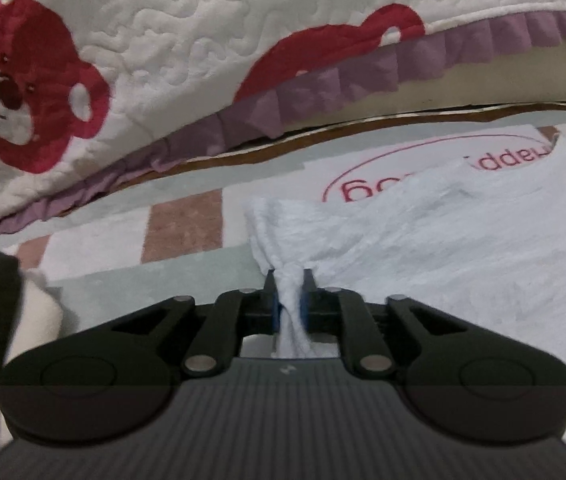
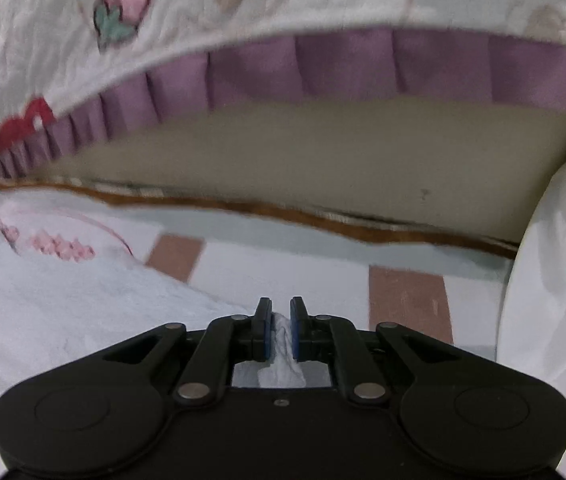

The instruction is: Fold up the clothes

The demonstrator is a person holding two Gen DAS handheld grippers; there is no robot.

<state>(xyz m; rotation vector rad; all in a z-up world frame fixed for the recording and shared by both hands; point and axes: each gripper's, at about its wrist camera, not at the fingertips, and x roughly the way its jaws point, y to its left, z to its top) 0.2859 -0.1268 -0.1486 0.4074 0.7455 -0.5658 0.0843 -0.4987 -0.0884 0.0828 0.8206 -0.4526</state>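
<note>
On the checked mat (image 1: 179,224) beside the bed, our white garment (image 1: 443,248) lies spread. We have the left gripper (image 1: 290,280) and the right gripper (image 2: 281,312) each clenched on a bunched bit of its edge. Those thin pinches could slip if we pull unevenly, skewing any fold. Ahead, the quilt's purple frill (image 2: 323,64) overhangs closely; open mat lies at either side.

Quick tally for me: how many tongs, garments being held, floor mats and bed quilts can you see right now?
Tongs: 2, the left tongs and the right tongs, each pinching a bunch of cloth
White garment: 1, spread on the mat
Checked floor mat: 1
Quilted bed cover with purple ruffle: 1
Total: 5
</note>
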